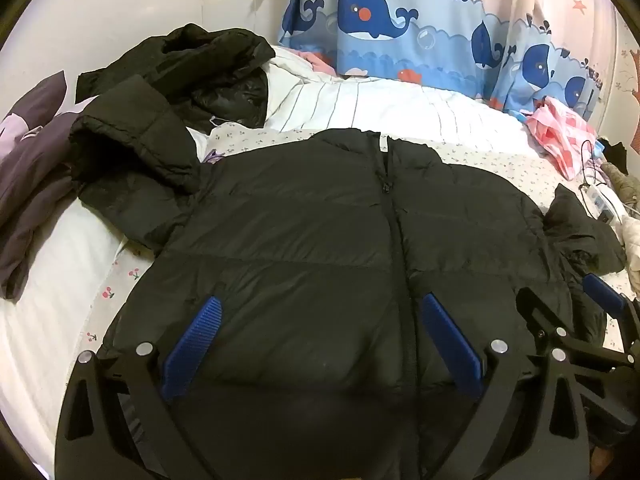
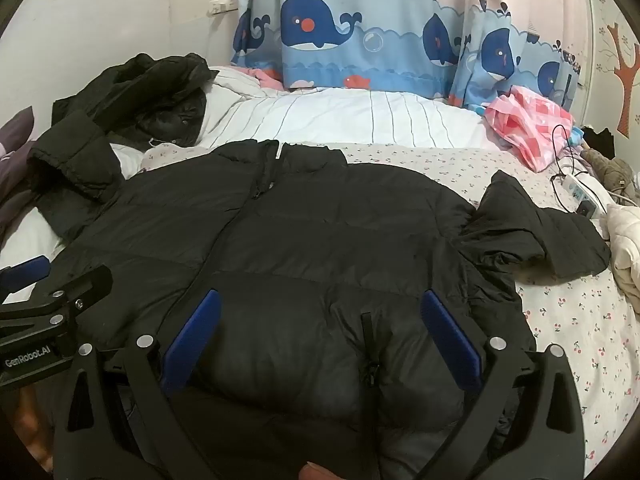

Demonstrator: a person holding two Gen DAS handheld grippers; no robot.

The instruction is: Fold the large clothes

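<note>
A black puffer jacket (image 1: pixel 304 220) (image 2: pixel 320 232) lies front up on the bed, zipped, with its collar towards the far side. Its left sleeve (image 1: pixel 132 152) (image 2: pixel 76 168) bends up over the bedding. The right sleeve (image 1: pixel 580 232) (image 2: pixel 540 232) lies spread to the side. My left gripper (image 1: pixel 320 316) (image 2: pixel 60 276) is open above the jacket's lower left part. My right gripper (image 2: pixel 322 304) (image 1: pixel 568 300) is open beside it, over the lower zipper (image 2: pixel 370 344). The blue pads (image 1: pixel 200 340) (image 2: pixel 448 332) of both stand wide apart and grip no cloth.
A second black jacket (image 1: pixel 200 68) (image 2: pixel 148 92) lies heaped at the back left on a white striped duvet (image 1: pixel 380 108). A pink cloth (image 2: pixel 524 124) and a power strip with cable (image 2: pixel 580 196) sit at the right edge. Purple bedding (image 1: pixel 28 184) lies left, a whale curtain (image 2: pixel 360 28) behind.
</note>
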